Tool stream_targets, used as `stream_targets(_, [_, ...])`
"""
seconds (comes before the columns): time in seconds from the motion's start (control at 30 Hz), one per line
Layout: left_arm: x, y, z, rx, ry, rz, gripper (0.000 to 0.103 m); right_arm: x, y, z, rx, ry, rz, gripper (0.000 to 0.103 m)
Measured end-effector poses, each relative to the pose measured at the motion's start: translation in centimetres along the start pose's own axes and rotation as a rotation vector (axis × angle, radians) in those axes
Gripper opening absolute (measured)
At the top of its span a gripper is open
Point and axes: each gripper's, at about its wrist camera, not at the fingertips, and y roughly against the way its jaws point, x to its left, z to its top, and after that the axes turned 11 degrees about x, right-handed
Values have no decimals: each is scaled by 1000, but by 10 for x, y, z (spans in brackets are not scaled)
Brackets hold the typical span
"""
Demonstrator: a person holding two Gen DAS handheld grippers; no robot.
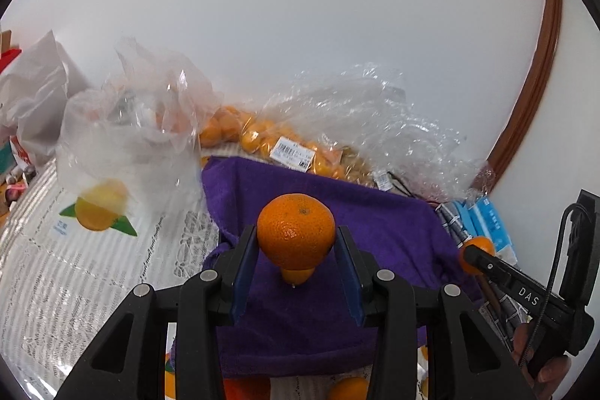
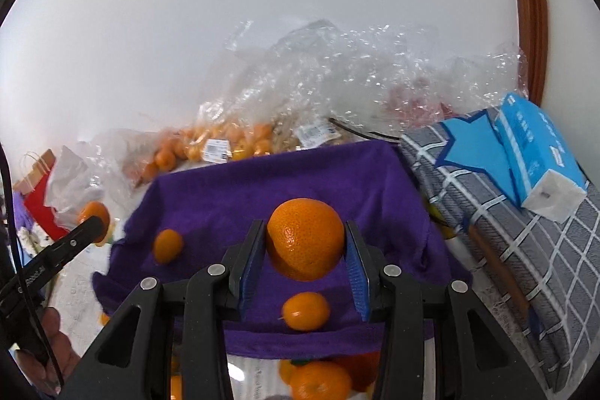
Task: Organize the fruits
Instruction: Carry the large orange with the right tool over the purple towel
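My left gripper (image 1: 296, 246) is shut on a large orange (image 1: 295, 231) and holds it above a purple towel (image 1: 375, 223). A small orange fruit (image 1: 297, 275) lies on the towel just under it. My right gripper (image 2: 305, 242) is shut on another large orange (image 2: 305, 238) over the same purple towel (image 2: 262, 182). Two small orange fruits (image 2: 168, 245) (image 2: 305, 310) lie on the towel. The right gripper with its orange shows at the right of the left wrist view (image 1: 478, 255). The left gripper shows at the left of the right wrist view (image 2: 92, 222).
Clear plastic bags of small oranges (image 1: 277, 141) (image 2: 221, 145) lie behind the towel against a white wall. A bag printed with an orange (image 1: 112, 171) stands on the left. A grey checked cloth (image 2: 506, 250) with a blue tissue pack (image 2: 536, 160) is on the right. More oranges (image 2: 318, 381) lie below the towel's front edge.
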Motion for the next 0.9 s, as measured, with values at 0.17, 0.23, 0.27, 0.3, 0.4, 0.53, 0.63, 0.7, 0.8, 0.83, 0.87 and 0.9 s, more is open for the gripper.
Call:
stream_targets(0.17, [2, -13, -3, 16, 0, 17, 39, -18, -4, 0, -1, -48, -2, 41])
stream_targets(0.23, [2, -21, -3, 34, 0, 20, 39, -27, -4, 0, -2, -74, 1, 41])
stream_targets(0.27, [3, -23, -4, 39, 0, 19, 39, -30, -5, 0, -4, -81, -4, 41])
stream_targets(0.3, [3, -24, -5, 42, -2, 21, 39, -32, -5, 0, -7, -85, -12, 41])
stream_targets(0.4, [5, -25, -4, 40, 0, 25, 39, -35, -9, -1, -1, -88, -33, 41])
stream_targets(0.53, [10, -27, -4, 46, 20, 15, 39, -36, -12, -2, 11, -87, -29, 41])
stream_targets(0.63, [12, -31, -3, 64, 36, 2, 39, -34, -17, -4, 26, -73, -35, 41])
stream_targets(0.7, [12, -32, -4, 69, 35, -2, 39, -32, -21, -5, 40, -66, -38, 41])
stream_targets(0.8, [8, -34, -5, 76, 14, 2, 39, -28, -30, -7, 74, -54, -38, 41])
stream_targets(0.83, [8, -34, -6, 78, 10, 2, 39, -28, -32, -8, 81, -51, -42, 41])
stream_targets(0.87, [6, -35, -7, 83, 2, 3, 39, -26, -36, -8, 93, -50, -48, 41])
stream_targets(0.9, [5, -35, -7, 85, -3, 0, 39, -26, -38, -9, 102, -50, -50, 41])
